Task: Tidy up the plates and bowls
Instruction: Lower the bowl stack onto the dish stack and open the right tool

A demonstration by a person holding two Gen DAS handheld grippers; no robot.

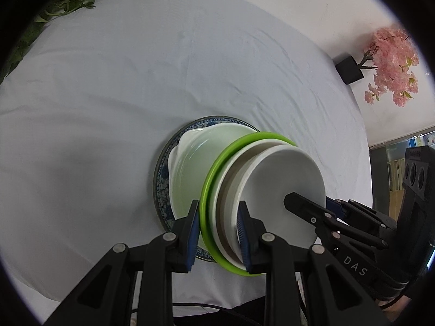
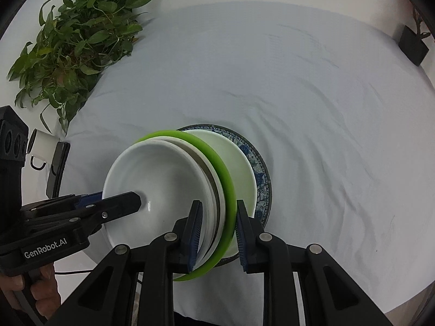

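A nested stack of round dishes, a white ceramic bowl point(image 1: 288, 187) inside a lime-green-rimmed plastic bowl point(image 1: 214, 179), sits over a pale square dish on a blue-patterned round plate point(image 1: 163, 179), near the front of the white tablecloth point(image 1: 108, 81). The left gripper point(image 1: 217, 231) clamps the stack's left rim, the right gripper point(image 2: 217, 231) its right rim (both pinch several rims). A leafy green plant point(image 2: 76, 43) stands far left, pink artificial blossoms point(image 1: 391, 65) far right.

R tongs point(image 2: 217, 233) clamp stack rim: green plate point(image 2: 227, 187) w/ white bowl point(image 2: 157, 174) inside, over blue-patterned plate point(image 2: 262, 179) on tabletop point(image 2: 312, 95). L tongs point(image 2: 133, 199) reach into bowl.
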